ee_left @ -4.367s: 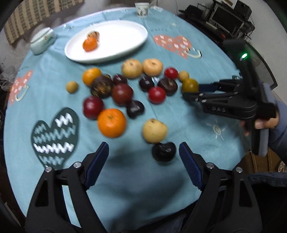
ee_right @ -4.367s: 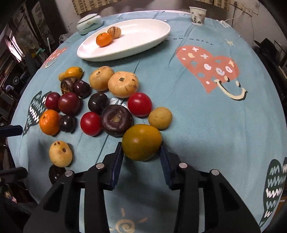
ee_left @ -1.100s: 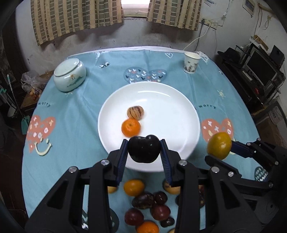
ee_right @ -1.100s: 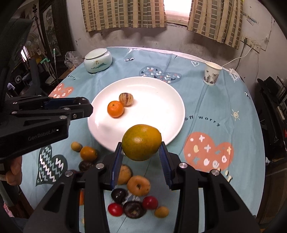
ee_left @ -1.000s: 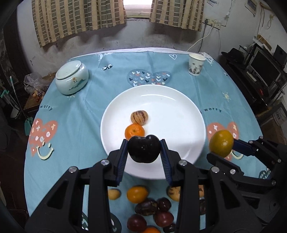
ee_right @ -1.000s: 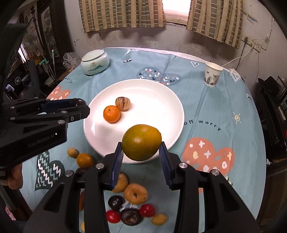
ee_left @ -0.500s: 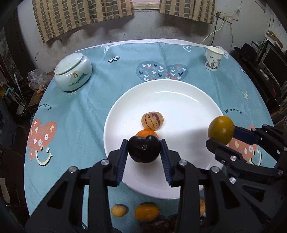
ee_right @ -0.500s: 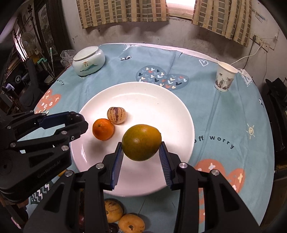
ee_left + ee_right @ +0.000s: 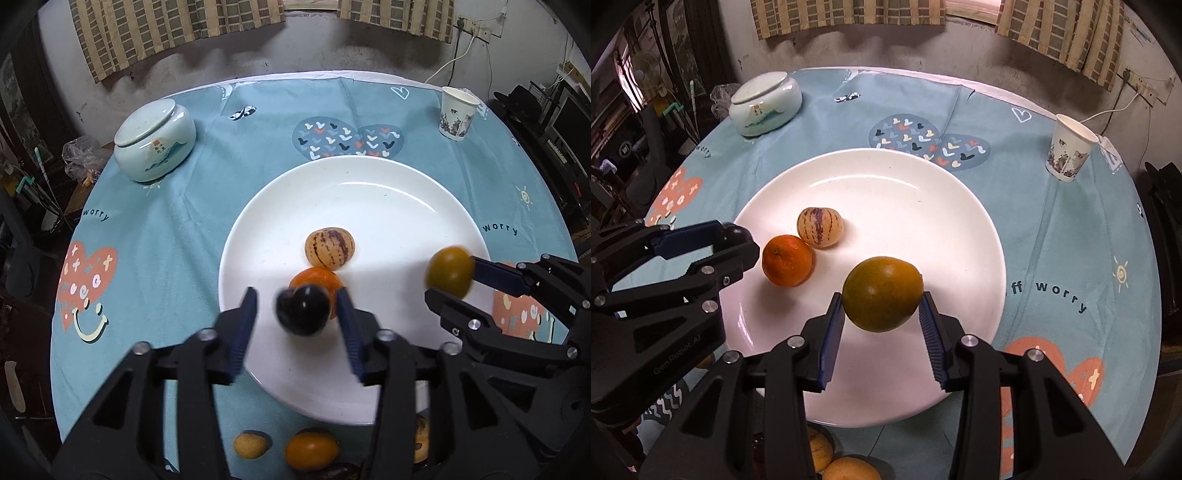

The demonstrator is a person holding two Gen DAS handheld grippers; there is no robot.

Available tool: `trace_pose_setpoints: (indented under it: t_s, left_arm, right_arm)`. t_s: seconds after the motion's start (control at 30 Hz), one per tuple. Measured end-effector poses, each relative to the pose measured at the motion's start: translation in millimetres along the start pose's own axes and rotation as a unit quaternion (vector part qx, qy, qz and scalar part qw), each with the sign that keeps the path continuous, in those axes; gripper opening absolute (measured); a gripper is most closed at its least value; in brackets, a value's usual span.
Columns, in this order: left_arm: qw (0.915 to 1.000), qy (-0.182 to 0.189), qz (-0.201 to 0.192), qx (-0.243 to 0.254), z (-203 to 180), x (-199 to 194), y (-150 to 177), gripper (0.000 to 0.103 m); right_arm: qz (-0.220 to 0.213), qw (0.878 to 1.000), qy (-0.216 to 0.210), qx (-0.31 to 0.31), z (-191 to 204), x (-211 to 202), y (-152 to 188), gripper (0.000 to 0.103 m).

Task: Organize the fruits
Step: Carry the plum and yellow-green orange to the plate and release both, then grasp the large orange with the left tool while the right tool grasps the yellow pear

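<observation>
A white plate holds an orange and a striped pale fruit. My left gripper has its jaws spread wider than the dark purple fruit, which is blurred and free between them over the plate's near part. My right gripper is shut on a green-orange fruit and holds it above the plate's front right. It also shows in the left wrist view. The left gripper appears in the right wrist view.
A lidded ceramic jar stands at the back left and a paper cup at the back right. Loose fruits lie on the blue cloth in front of the plate.
My left gripper has opened and let go of the dark fruit, which is dropping toward the plate. Both grippers have moved further forward over the plate.
</observation>
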State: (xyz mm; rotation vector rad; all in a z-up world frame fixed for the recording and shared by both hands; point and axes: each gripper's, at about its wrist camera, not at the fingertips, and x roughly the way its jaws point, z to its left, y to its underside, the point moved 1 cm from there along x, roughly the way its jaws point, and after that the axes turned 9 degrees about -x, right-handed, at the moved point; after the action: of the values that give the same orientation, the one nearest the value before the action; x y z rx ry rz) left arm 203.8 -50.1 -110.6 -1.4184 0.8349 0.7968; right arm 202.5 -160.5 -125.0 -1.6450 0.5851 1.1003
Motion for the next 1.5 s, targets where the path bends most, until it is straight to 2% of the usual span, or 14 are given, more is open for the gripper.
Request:
trace_pose_setpoints:
  t_s: [0.1, 0.23, 0.4, 0.47, 0.5, 0.57, 0.73, 0.83, 0.93, 1.07, 1.23, 1.27, 1.33, 1.5]
  left_arm:
    - [0.9999, -0.008, -0.004, -0.004, 3, -2, -2, 0.061]
    - [0.9999, -0.009, -0.01, -0.003, 4, -10, -2, 0.062]
    - [0.9994, 0.009, -0.033, -0.007, 13, -37, 3, 0.062]
    - [0.9989, 0.025, -0.038, -0.009, 21, -49, 10, 0.068]
    - [0.9985, 0.033, -0.042, -0.008, 26, -56, 16, 0.072]
    - [0.9981, 0.039, -0.046, -0.009, 37, -67, 31, 0.074]
    - [0.9983, 0.048, -0.014, -0.03, 68, -80, 78, 0.074]
    - [0.9978, 0.057, 0.014, -0.032, 78, -84, 109, 0.074]
    - [0.9971, 0.064, 0.037, -0.019, 80, -89, 139, 0.074]
    - [0.9964, 0.064, 0.054, -0.015, 79, -92, 162, 0.074]
    - [0.9953, 0.068, 0.066, -0.018, 82, -98, 181, 0.074]
    - [0.995, 0.07, 0.069, -0.016, 81, -98, 184, 0.074]
    - [0.994, 0.076, 0.078, -0.008, 75, -96, 190, 0.074]
    - [0.9887, 0.104, 0.107, 0.013, 52, -84, 204, 0.074]
  right_arm:
    - [-0.009, 1.0, -0.001, 0.003, -1, -3, -3, 0.043]
    - [-0.021, 1.0, 0.003, 0.008, -5, -13, -4, 0.043]
    - [-0.051, 0.999, 0.008, 0.001, -8, -45, 6, 0.043]
    - [-0.058, 0.998, 0.007, -0.008, -6, -57, 17, 0.044]
    - [-0.058, 0.998, 0.007, -0.012, -4, -64, 28, 0.045]
    - [-0.055, 0.998, 0.006, -0.01, -4, -73, 48, 0.056]
    - [-0.013, 1.0, -0.006, 0.015, 1, -80, 126, 0.057]
    - [0.022, 0.998, -0.058, 0.01, 24, -78, 169, 0.057]
    - [0.034, 0.991, -0.126, -0.038, 69, -82, 194, 0.057]
    - [0.043, 0.983, -0.146, -0.106, 119, -77, 202, 0.057]
    - [0.064, 0.981, -0.124, -0.137, 144, -58, 198, 0.057]
    - [0.064, 0.98, -0.125, -0.142, 147, -56, 199, 0.054]
    - [0.056, 0.976, -0.141, -0.157, 155, -57, 199, 0.038]
    - [0.054, 0.98, -0.129, -0.14, 143, -65, 198, 0.038]
